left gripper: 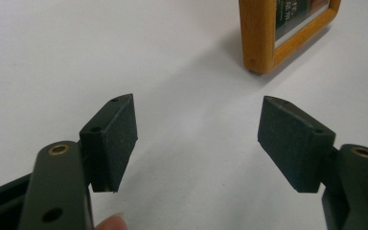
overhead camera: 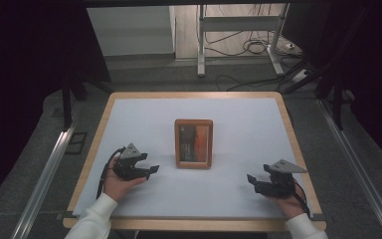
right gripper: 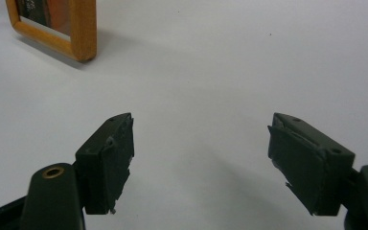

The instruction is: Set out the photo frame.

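Observation:
A wooden picture frame with a dark and orange picture stands near the middle of the white table top. My left gripper rests low to the frame's left, jaws open, nothing between them; its own view has the frame's corner ahead at upper right. My right gripper sits near the front right, jaws open and empty, pointing left toward the frame. In the right gripper view the frame lies at upper left, well beyond the pads.
The table has a light wooden rim. Beyond its far edge stand metal table legs and loose cables on the floor. Metal rails run along both sides.

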A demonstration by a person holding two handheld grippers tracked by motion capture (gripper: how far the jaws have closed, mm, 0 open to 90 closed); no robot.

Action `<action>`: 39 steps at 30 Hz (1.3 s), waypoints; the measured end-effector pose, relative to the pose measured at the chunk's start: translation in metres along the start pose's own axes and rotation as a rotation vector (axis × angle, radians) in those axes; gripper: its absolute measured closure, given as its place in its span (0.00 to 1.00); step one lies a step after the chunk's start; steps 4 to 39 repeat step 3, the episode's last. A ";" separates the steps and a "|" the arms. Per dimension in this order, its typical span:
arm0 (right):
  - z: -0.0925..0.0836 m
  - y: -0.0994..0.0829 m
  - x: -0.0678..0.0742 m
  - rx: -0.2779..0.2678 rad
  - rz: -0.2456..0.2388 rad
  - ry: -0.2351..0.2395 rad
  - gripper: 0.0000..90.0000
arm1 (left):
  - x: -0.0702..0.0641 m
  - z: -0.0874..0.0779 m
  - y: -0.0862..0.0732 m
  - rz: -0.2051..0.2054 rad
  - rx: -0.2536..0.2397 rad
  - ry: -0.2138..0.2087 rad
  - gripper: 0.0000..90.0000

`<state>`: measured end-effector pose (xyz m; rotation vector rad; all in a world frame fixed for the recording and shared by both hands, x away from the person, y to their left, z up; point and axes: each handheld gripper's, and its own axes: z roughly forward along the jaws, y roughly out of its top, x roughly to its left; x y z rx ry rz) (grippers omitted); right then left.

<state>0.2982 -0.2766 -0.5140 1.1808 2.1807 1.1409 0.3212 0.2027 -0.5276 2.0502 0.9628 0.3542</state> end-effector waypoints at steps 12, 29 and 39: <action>-0.002 0.002 0.000 -0.025 0.011 -0.007 0.26 | 0.000 0.001 0.000 0.001 0.001 -0.004 0.33; -0.002 0.002 0.000 -0.025 0.011 -0.007 0.26 | 0.000 0.001 0.000 0.001 0.001 -0.004 0.33; -0.002 0.002 0.000 -0.025 0.011 -0.007 0.26 | 0.000 0.001 0.000 0.001 0.001 -0.004 0.33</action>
